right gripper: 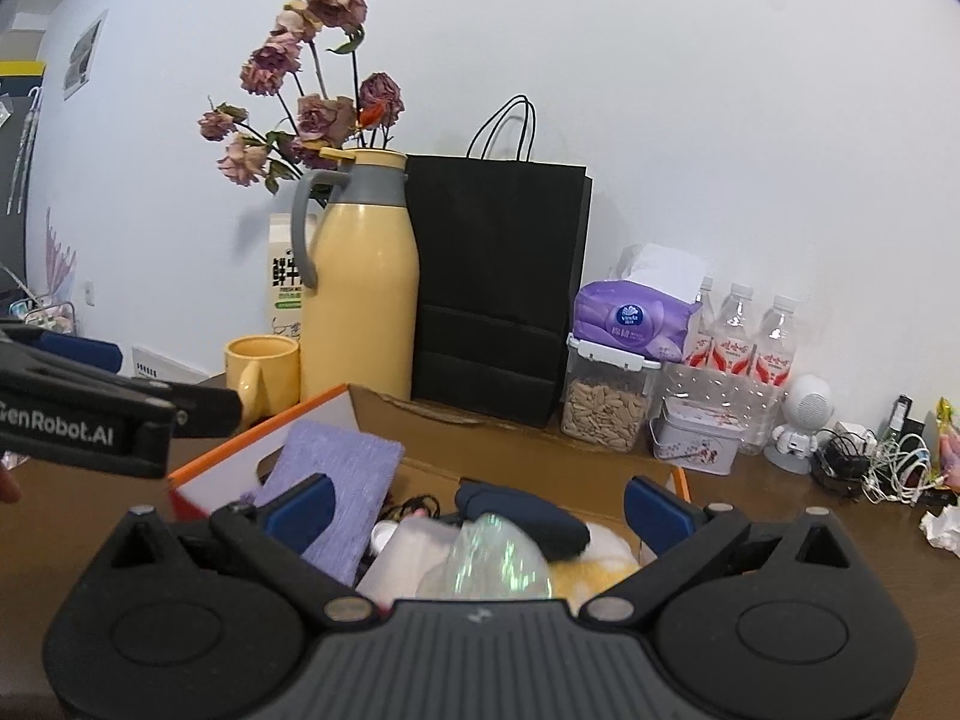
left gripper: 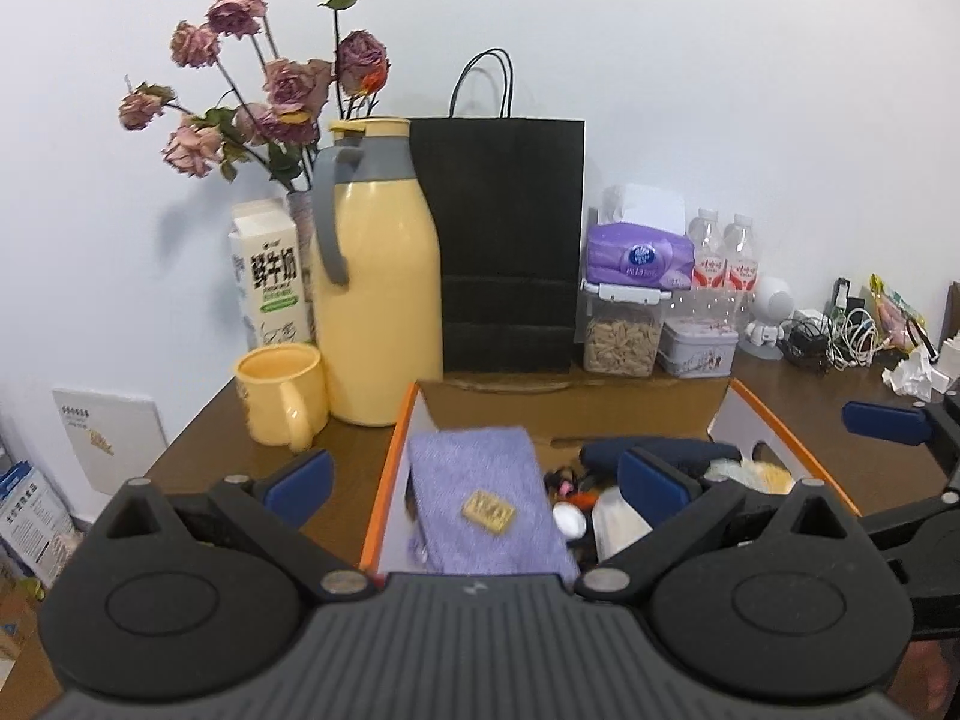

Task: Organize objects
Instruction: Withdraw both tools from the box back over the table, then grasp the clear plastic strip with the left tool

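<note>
Two sets of tongs are hanging over one open cardboard box (left gripper: 780,420) with an orange rim, which is sitting on the brown bench (left gripper: 192,450). The left tongs (left gripper: 477,480) are standing wide with nothing between the blue pads. The right tongs (right gripper: 474,504) are standing just as wide, and they are holding nothing either.

Inside the box, a purple cloth (left gripper: 480,498) is leaning against the left wall, and a small yellow tag is lying on it. Beside the cloth, toward the middle of the box, a dark blue roll (right gripper: 522,510) is resting on top of a pile. Something shiny and clear (right gripper: 486,564) is sitting in front of the roll, maybe a plastic bag, but it is too blurry to be sure. A white thing and a yellow fluffy thing are poking out near it.

Behind the box, a yellow jug (left gripper: 378,282) and a black paper bag (left gripper: 504,240) are standing against the wall. A yellow cup (left gripper: 282,390) is waiting just left of the box.

Both tongs are probably staying wide because they are getting ready to pick something. The box is holding the jumbled things, so the sorting is likely starting from there.
</note>
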Tool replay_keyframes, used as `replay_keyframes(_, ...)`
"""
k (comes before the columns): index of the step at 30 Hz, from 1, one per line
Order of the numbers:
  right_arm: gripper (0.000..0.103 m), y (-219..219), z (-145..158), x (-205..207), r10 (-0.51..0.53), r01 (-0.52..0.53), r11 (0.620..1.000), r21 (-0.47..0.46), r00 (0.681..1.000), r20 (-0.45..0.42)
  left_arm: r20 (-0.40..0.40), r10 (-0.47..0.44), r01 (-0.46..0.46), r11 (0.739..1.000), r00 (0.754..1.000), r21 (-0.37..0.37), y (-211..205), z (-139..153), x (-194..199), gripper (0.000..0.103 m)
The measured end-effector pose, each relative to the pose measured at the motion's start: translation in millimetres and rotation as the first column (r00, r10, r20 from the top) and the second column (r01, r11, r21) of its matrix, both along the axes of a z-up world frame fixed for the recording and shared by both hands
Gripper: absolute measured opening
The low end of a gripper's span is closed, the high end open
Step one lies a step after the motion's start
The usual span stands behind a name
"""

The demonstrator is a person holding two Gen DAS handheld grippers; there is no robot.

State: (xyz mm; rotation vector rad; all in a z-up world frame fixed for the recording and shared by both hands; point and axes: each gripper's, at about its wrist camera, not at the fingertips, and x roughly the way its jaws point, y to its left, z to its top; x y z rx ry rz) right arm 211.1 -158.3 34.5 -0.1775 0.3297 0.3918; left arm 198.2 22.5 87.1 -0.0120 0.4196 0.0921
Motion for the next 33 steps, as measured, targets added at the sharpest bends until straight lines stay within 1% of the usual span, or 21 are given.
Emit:
replay_keyframes(7,0.103,-17.2,-7.3,-42.3,-0.005,0.005,1.000,0.004,1.000,-0.025,-0.058,0.003,-0.003,1.000,0.998,0.004,0.6,-11.8,-39.0,0.103)
replay_keyframes(16,0.103,-36.4,-30.6,-80.3,-0.005,0.007,1.000,0.021,0.996,-0.093,-0.161,-0.027,0.034,0.999,0.987,0.042,-1.9,-47.6,-71.7,0.103)
replay_keyframes(19,0.103,-39.0,-39.6,-88.8,-0.002,0.005,1.000,0.019,0.994,-0.113,-0.203,-0.052,0.061,0.997,0.978,0.036,-1.2,-61.9,-79.3,0.103)
replay_keyframes(23,0.103,-40.2,-48.8,-96.0,0.004,-0.001,1.000,0.024,0.991,-0.136,-0.254,-0.088,0.098,0.995,0.963,0.028,-6.3,-79.9,-84.8,0.103)
replay_keyframes(28,0.103,-41.9,-59.6,-100.0,0.007,-0.002,0.999,0.032,0.987,-0.163,-0.281,-0.134,0.147,0.989,0.950,0.027,-19.9,-98.1,-88.3,0.103)
replay_keyframes(33,0.103,-44.5,-70.1,-101.4,0.001,0.005,0.999,0.032,0.982,-0.190,-0.317,-0.131,0.142,0.990,0.939,0.010,-22.4,-109.6,-79.2,0.103)
